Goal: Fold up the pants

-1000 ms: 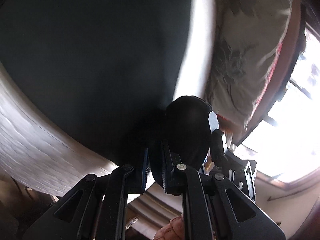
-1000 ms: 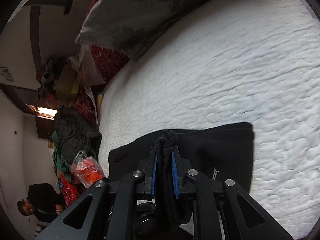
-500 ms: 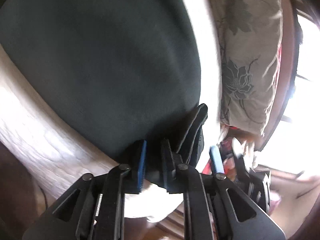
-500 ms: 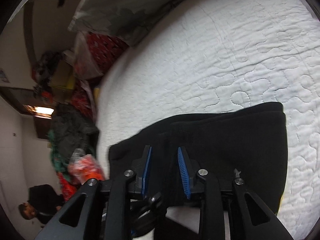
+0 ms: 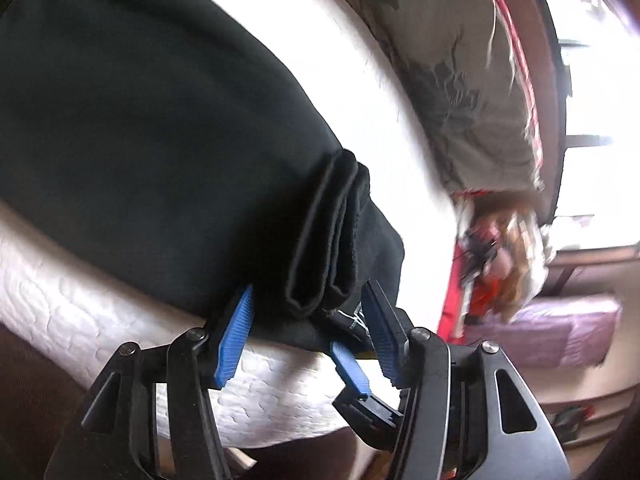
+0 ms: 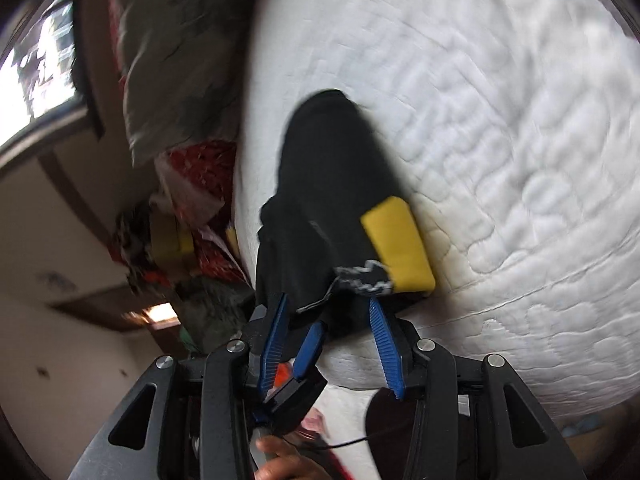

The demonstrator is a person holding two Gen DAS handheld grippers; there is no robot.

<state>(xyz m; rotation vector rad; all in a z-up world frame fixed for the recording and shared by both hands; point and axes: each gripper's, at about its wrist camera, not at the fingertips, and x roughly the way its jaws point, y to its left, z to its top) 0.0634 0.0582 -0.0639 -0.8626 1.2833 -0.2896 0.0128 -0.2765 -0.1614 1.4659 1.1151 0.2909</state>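
Note:
The black pants (image 5: 152, 128) lie folded on the white quilted bed (image 5: 280, 396). Their layered folded edge (image 5: 320, 240) sits between the jaws of my left gripper (image 5: 308, 320), which are opening, and the blue pads (image 5: 234, 336) stand off the cloth. In the right wrist view the pants (image 6: 332, 184) run away from my right gripper (image 6: 330, 336). Its jaws are opening too, with the pants' near corner between them untouched. One left-gripper pad (image 6: 310, 346) shows between the right fingers.
A yellow flat thing (image 6: 400, 246) lies at the pants' near corner. A grey floral pillow (image 5: 452, 68) and red cloth (image 6: 200, 168) line the bed's far side. Bedside clutter (image 6: 160, 240), a purple cloth (image 5: 552, 332) and a bright window (image 5: 600, 120) are nearby. A hand (image 6: 280, 464) shows below.
Both grippers, shut on black cloth a second ago, have opened and let it go. The folded edge now rests on the bed. Both wrists rolled, and the right gripper swung down and sideways.

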